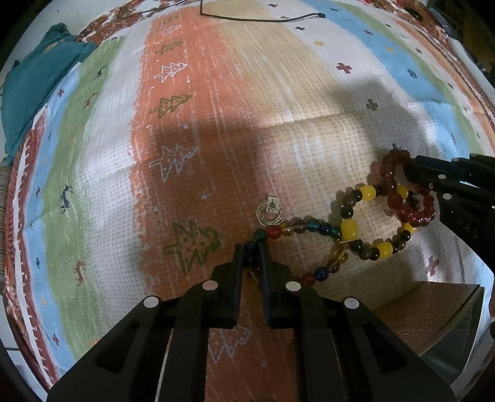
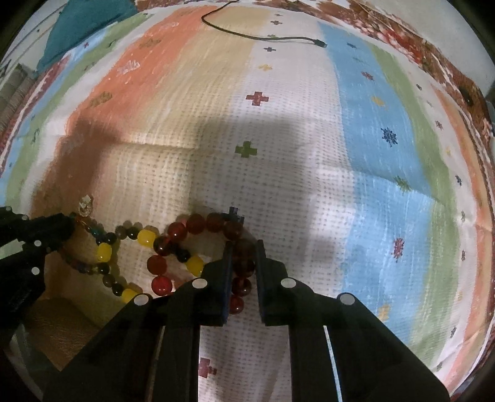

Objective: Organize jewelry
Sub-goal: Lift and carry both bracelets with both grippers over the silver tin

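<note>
Left gripper [image 1: 251,247] pinches the sideways-stretched multicolour necklace [image 1: 349,228]; right gripper [image 2: 243,247] clamps the red bracelet [image 2: 198,224].

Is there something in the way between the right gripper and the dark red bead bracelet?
Nothing visible. The right gripper already has the dark red bead bracelet between its fingers. The brown-and-yellow bead bracelet crosses it, to the left of the grip.

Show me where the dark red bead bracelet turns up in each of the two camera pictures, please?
Left wrist view: the dark red bead bracelet lies at the right edge, where the right gripper comes in.
Right wrist view: the same bracelet sits low in the middle, some of its beads between that gripper's fingers.
Shared landmark: the black cable at the top of the cloth.
</note>
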The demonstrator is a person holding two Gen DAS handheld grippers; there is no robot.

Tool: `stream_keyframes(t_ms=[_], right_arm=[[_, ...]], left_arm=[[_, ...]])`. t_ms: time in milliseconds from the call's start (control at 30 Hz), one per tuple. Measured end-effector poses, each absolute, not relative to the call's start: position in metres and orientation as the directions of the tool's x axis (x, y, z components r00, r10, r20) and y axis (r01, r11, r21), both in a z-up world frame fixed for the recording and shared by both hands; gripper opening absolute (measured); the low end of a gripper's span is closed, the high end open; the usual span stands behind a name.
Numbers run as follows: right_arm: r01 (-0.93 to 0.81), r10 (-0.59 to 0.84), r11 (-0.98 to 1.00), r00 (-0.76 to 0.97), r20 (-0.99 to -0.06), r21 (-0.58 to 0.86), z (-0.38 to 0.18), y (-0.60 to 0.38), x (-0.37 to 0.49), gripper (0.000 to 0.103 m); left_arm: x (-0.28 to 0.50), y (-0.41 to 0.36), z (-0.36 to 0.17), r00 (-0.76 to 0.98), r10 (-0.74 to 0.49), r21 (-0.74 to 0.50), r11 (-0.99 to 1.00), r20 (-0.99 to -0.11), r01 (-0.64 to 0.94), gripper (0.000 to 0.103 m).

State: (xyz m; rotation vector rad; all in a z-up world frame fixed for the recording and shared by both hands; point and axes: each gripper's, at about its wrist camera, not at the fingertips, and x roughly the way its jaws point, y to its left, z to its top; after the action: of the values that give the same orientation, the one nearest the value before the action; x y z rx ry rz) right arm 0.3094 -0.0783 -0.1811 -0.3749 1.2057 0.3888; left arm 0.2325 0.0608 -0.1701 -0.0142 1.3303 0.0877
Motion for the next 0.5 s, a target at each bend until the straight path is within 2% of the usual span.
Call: stream_keyframes(t_ms=[500], right_arm=[[-0.464,0.19,0.886,0.375,-0.908,-0.007,-0.129,-0.092,0.294,0.014]], left_arm=[[0.218,0.081,-0.119,0.345,-0.033,-0.077,0.99,-0.938,-0.116,0.009]])
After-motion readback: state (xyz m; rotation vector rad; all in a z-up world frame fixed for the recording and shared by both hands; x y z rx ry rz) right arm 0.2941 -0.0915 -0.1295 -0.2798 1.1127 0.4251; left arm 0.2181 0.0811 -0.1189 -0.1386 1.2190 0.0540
